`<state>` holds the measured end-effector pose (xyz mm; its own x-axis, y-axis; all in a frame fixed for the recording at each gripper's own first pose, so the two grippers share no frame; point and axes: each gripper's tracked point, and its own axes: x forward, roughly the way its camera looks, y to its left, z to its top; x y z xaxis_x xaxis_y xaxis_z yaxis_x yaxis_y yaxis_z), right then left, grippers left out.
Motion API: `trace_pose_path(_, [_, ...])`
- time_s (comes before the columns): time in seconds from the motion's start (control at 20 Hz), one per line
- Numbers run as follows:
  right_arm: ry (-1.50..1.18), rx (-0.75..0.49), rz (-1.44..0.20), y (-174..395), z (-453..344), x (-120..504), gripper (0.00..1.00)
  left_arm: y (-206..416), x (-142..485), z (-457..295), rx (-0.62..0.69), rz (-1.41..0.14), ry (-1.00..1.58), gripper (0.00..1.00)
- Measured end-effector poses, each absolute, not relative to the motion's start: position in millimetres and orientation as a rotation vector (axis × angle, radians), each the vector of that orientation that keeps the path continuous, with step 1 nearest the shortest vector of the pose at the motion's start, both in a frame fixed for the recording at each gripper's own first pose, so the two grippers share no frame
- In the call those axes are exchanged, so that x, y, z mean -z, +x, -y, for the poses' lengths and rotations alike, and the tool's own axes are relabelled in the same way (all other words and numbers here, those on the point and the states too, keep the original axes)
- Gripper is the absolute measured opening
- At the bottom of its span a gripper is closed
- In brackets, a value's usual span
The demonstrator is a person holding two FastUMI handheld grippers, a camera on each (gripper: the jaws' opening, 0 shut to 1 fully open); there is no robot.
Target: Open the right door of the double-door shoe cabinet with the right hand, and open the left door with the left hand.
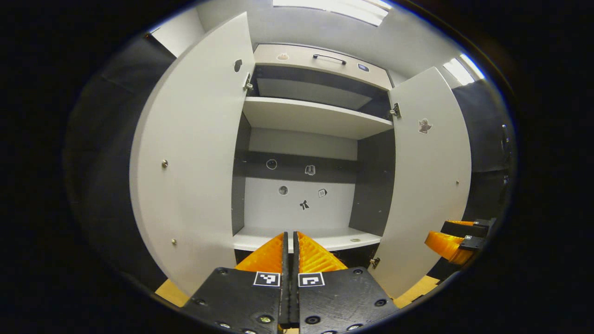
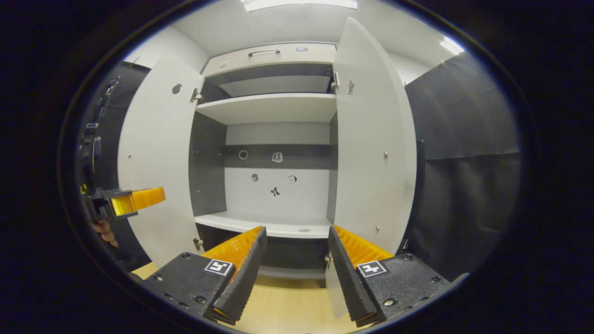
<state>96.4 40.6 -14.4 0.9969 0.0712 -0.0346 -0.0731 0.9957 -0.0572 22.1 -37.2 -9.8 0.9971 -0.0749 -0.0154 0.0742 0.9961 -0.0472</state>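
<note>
The white shoe cabinet (image 1: 306, 118) faces me with both doors swung wide. Its left door (image 1: 195, 162) and right door (image 1: 429, 176) stand out towards me, baring the shelves. My left gripper (image 1: 291, 235) is shut with nothing in it and points at the bottom shelf, apart from the left door. In the right gripper view, my right gripper (image 2: 297, 232) is open. The right door (image 2: 371, 139) has its lower edge just inside that gripper's right finger (image 2: 345, 260); touching or not, I cannot tell. The left gripper (image 2: 158, 195) hovers in front of the left door (image 2: 155, 153).
A drawer with a dark handle (image 1: 329, 58) tops the cabinet. Small stickers dot the back panel (image 1: 301, 195). A light wooden floor (image 2: 287, 306) lies below. Black cloth (image 2: 464, 162) hangs to the right of the right door. A hand (image 2: 104, 232) holds the left gripper.
</note>
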Motion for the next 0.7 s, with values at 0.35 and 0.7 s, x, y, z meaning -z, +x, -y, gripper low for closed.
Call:
trace_pose_path(0.35, [-0.047, -0.076, -0.016, 102.2, -36.3, 7.3, 0.83, 20.3, 10.2, 46.7, 0.041, -0.001, -0.004, 0.71])
trace_pose_path(0.7, [-0.046, -0.102, -0.013, 102.4, -47.5, 9.5, 0.83, 13.3, 5.7, 45.2, 0.014, 0.013, 0.013, 0.88])
